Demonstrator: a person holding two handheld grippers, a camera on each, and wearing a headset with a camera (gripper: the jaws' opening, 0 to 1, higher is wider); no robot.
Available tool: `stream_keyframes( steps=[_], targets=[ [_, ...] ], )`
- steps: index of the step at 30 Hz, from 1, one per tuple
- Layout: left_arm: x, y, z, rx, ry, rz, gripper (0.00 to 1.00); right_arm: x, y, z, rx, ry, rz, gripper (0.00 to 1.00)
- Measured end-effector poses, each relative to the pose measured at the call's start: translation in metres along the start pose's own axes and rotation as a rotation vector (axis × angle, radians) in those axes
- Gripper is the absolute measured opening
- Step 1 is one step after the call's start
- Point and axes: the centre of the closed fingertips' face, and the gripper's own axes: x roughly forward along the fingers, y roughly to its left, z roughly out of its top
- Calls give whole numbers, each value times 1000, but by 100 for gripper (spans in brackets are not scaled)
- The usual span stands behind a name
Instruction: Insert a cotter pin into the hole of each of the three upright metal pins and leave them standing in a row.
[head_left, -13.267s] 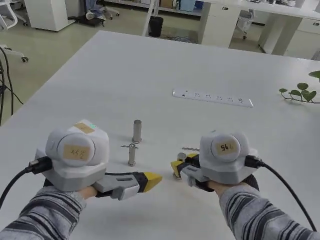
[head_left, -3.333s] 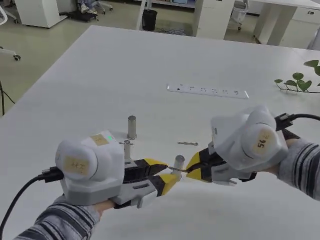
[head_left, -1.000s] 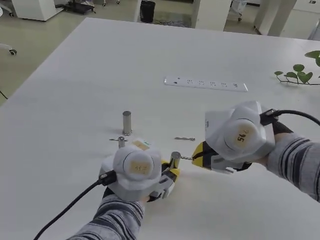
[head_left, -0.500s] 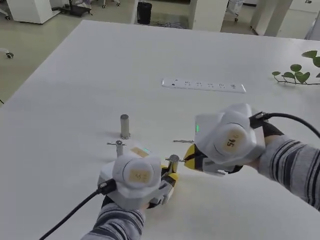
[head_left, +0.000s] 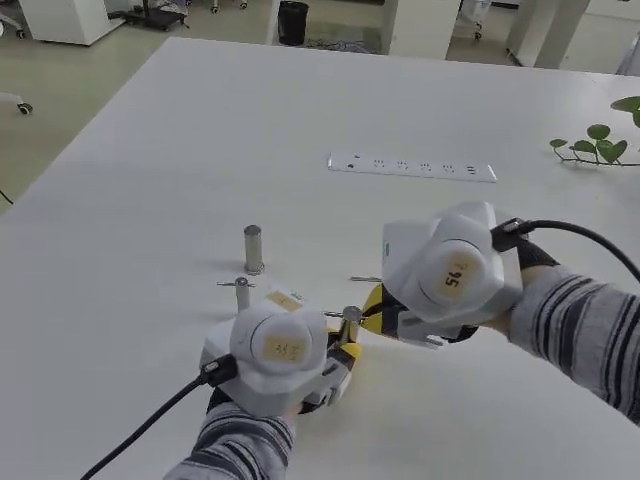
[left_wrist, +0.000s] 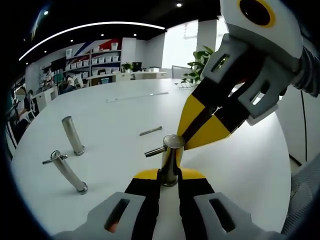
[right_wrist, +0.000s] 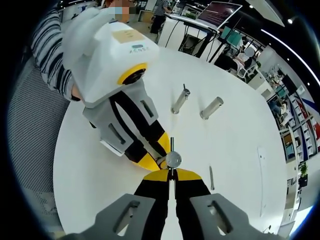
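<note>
metal cotter pin (left_wrist: 154, 150) now through pin (left_wrist: 170, 162)

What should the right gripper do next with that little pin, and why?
Probably open the right gripper and back it away. The cotter pin already pokes out the far side of the pin, which the left gripper grips at its base, so it looks threaded through.
</note>
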Motion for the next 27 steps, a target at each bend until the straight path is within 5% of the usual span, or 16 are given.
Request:
stream_keyframes(
  steps=[12, 27],
  targets=[
    [0, 0, -1, -2, 2, 4, 10, -5, 0, -1, 63, -26, -15, 9],
    [0, 0, -1, -6, 6, 3, 10, -12, 0, -6, 151, -34, 4, 6]
  ],
)
